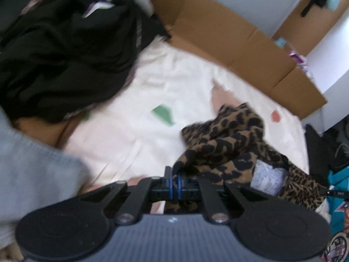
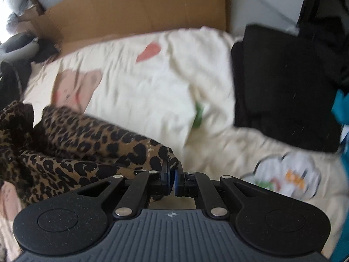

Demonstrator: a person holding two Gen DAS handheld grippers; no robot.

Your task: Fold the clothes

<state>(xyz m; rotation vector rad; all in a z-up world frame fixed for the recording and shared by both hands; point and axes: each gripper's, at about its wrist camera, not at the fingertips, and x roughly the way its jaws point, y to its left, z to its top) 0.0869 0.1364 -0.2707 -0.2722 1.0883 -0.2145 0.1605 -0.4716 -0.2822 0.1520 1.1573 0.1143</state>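
both hand-held grippers (image 1: 174,182) (image 2: 172,174), angled downward, pinch the leopard-print garment (image 2: 72,144).

leopard-print cloth garment (image 2: 72,135): soft, matt knit
cream printed bed sheet (image 2: 152,87): matt cloth, creased
brown cardboard sheet (image 2: 139,13), behind the sheet: matt paperboard
black folded garment (image 2: 281,87), on the sheet: matt cloth

The left gripper (image 1: 175,180) pinches the leopard-print garment (image 1: 226,144) above the cream sheet (image 1: 174,80).
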